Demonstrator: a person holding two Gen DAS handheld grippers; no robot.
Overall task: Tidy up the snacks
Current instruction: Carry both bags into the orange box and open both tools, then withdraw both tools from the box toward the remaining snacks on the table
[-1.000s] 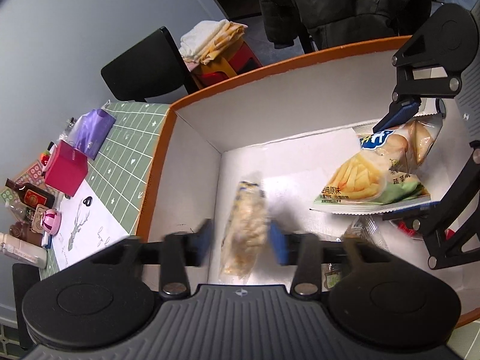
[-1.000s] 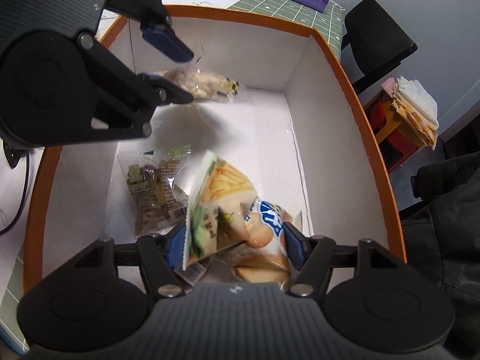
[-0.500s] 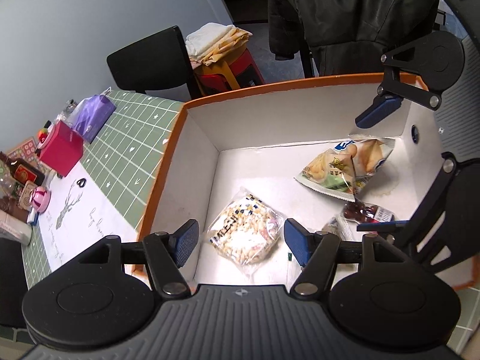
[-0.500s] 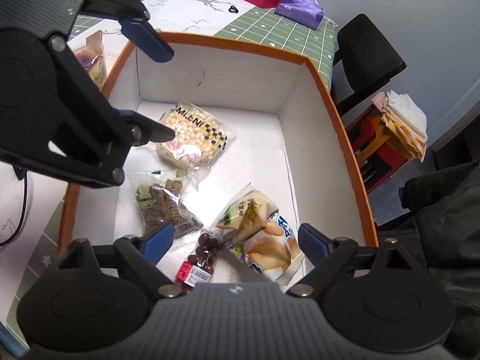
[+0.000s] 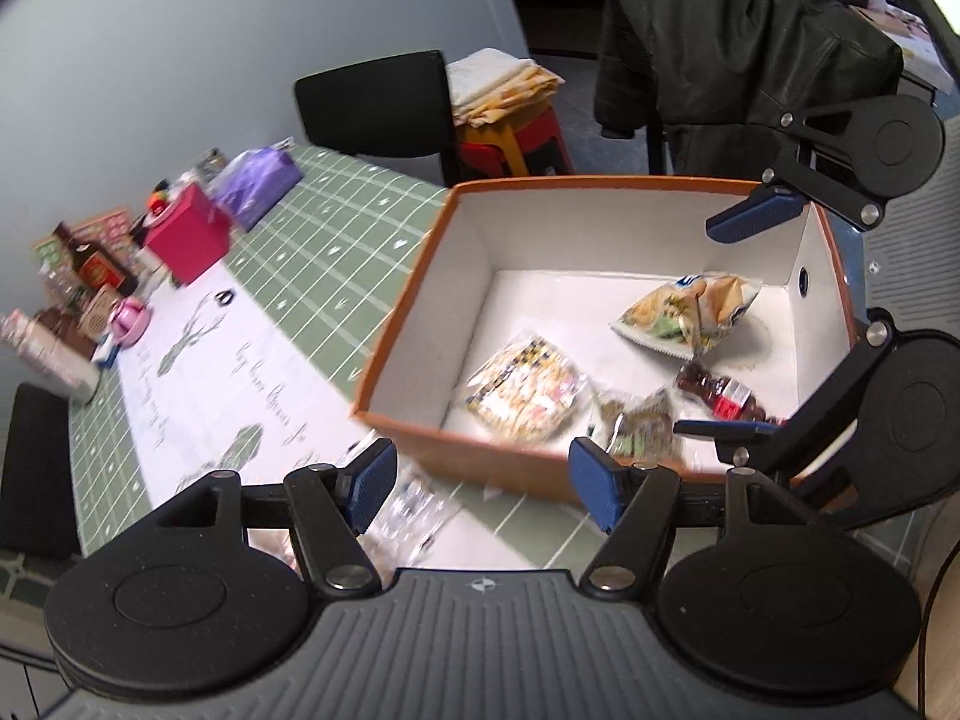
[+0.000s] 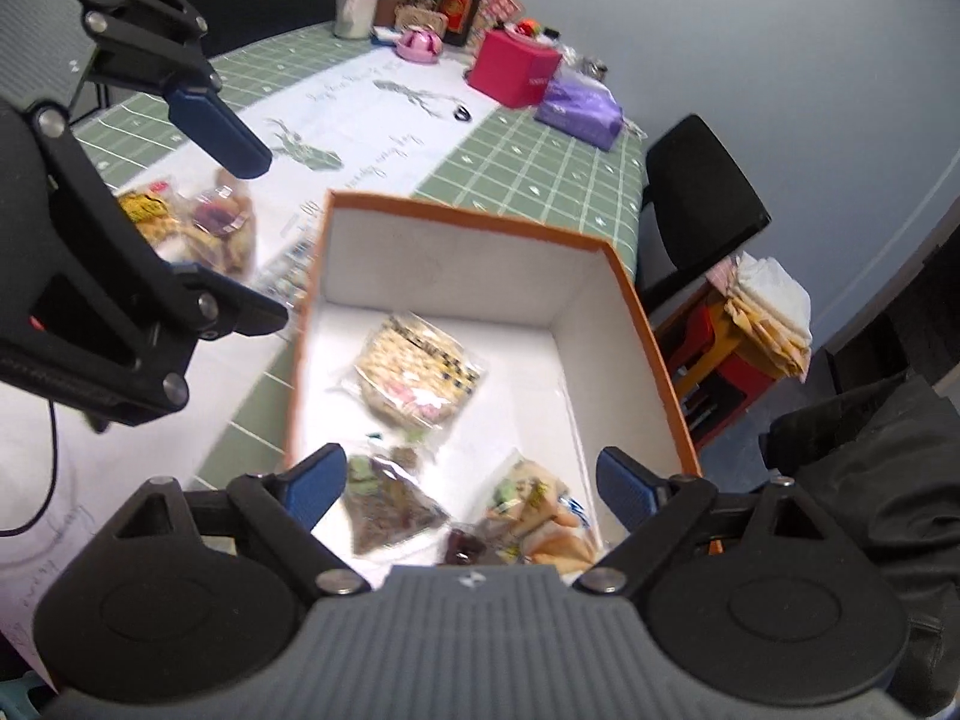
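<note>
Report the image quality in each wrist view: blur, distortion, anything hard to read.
Left wrist view: fisheye bends the table edge; motion blur smears the loose packets beside the orange box, unreadable. Right wrist view: corners darken; the snack pile outside the box is blurred, while the checkered packet inside reads fairly sharp.

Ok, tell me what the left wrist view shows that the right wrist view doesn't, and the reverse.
Only the left wrist view shows the dark jacket draped on a chair and the round hole in the box wall. Only the right wrist view clearly shows the loose snack packets on the table left of the box. Both show the orange box holding the checkered snack bag, the chip bag, the pink box, and both claws, left claw and right claw, open and empty.
</note>
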